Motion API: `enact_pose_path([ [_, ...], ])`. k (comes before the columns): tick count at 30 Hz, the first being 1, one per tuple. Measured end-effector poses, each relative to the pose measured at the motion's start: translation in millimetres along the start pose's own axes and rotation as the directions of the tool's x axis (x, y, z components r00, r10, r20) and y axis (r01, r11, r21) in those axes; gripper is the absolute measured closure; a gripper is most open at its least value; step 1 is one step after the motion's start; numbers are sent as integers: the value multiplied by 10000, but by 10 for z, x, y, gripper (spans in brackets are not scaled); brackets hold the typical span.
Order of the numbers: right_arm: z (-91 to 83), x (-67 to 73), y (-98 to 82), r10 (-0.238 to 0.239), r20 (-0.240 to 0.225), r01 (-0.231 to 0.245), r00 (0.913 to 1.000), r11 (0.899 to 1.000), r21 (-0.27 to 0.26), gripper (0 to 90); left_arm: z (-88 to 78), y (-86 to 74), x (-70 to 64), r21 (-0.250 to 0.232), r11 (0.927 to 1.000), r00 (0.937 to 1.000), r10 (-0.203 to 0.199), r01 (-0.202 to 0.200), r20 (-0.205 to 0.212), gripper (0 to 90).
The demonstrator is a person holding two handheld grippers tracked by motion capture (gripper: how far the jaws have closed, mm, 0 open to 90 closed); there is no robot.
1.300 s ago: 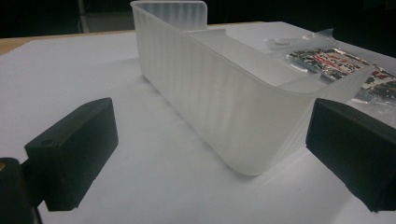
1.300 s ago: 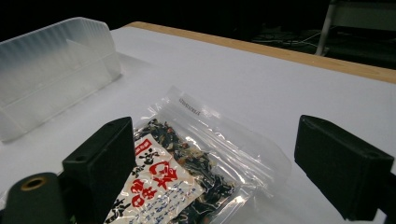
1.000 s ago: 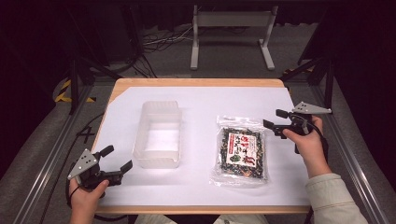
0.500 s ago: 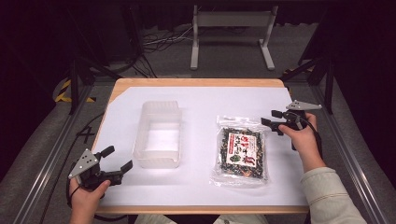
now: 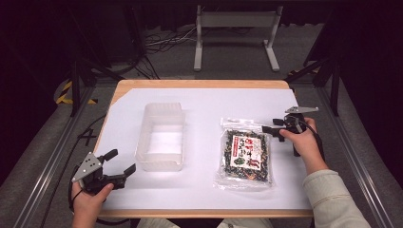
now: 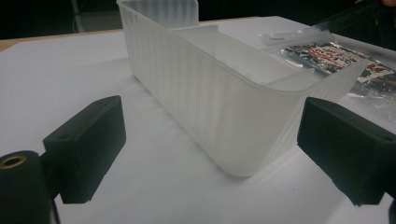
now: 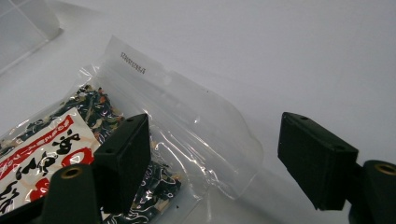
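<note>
Our right tool (image 5: 269, 129), jaws apart w/ just-widened gap, straddles the snack bag's (image 5: 244, 155) top corner; left tool (image 5: 120, 162) apart nr container (image 5: 160, 136).

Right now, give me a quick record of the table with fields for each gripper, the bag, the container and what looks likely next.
left gripper: open, near the table's front left corner, aimed at the container, holding nothing
right gripper: jaws have just been opening, one over the bag's corner and one beside it, pads not pressing it
bag: clear snack bag lying flat on the white table, right of the container
container: translucent plastic container, empty, upright
likely next: right gripper probably pinches the bag's clear top corner
</note>
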State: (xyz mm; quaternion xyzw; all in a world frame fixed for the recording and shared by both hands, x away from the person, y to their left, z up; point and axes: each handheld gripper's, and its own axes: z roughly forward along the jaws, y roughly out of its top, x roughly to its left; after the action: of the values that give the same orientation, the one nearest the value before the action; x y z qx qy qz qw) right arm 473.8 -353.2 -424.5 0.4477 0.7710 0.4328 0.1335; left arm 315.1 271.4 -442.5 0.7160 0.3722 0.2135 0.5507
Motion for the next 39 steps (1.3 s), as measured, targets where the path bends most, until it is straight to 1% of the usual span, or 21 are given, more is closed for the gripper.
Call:
enact_pose_path([
  [8,42,-26,-26,-10,-24,11,10000,9994,355,321,4,-5,-3,37,10000,10000,48,-47,-80,92],
  [9,58,-32,-32,28,-90,-25,10000,9991,431,334,6,-6,-5,44,10000,9999,30,-30,-100,92],
  [14,81,-40,-41,179,-224,-167,9996,9986,507,343,10,-9,-9,95,9999,9999,57,-56,-100,93],
  [15,99,-50,-48,235,-299,-217,9993,9980,592,347,11,-11,-14,113,9999,9999,59,-58,-115,93],
  [20,130,-59,-64,515,-436,-485,9977,9965,679,321,16,-11,-20,152,9999,9999,53,-52,-87,93],
  [22,145,-55,-67,875,-691,-836,9938,9948,583,298,17,-13,-22,194,9998,9999,56,-54,-95,94],
  [23,152,-54,-68,951,-724,-911,9928,9942,575,294,19,-14,-23,200,9998,9999,69,-67,-97,95],
  [25,164,-51,-70,928,-711,-888,9931,9944,573,294,22,-13,-31,190,9998,9999,69,-67,-84,96],
  [27,170,-47,-68,932,-719,-893,9930,9944,558,303,25,-10,-32,208,9997,9999,159,-158,-54,96],
  [29,170,-42,-67,860,-662,-822,9941,9949,589,339,28,-10,-38,227,9996,9998,186,-184,-76,96],
  [30,167,-36,-65,772,-636,-731,9950,9953,634,384,29,-10,-40,240,9995,9998,187,-186,-69,96],
  [31,167,-36,-65,772,-636,-731,9950,9953,634,384,29,-10,-40,240,9995,9998,187,-186,-69,95],
  [32,155,-28,-56,343,-564,-297,9978,9963,804,481,30,-10,-44,279,9995,9998,181,-179,-66,97],
  [33,151,-21,-53,213,-452,-174,9987,9962,853,515,31,-10,-44,294,9994,9998,189,-187,-69,103],
  [35,149,-10,-46,2,-406,33,9992,9961,880,541,32,-10,-44,326,9993,9997,211,-208,-98,107],
  [37,141,9,-36,-182,-384,217,9991,9955,918,588,32,-10,-47,312,9993,9998,203,-201,-78,108],
  [38,141,9,-36,-182,-384,217,9991,9955,918,588,32,-10,-47,312,9993,9998,203,-201,-78,108],
  [39,119,22,-26,-347,-427,388,9985,9943,990,654,33,-9,-49,338,9992,9997,221,-219,-59,109],
])
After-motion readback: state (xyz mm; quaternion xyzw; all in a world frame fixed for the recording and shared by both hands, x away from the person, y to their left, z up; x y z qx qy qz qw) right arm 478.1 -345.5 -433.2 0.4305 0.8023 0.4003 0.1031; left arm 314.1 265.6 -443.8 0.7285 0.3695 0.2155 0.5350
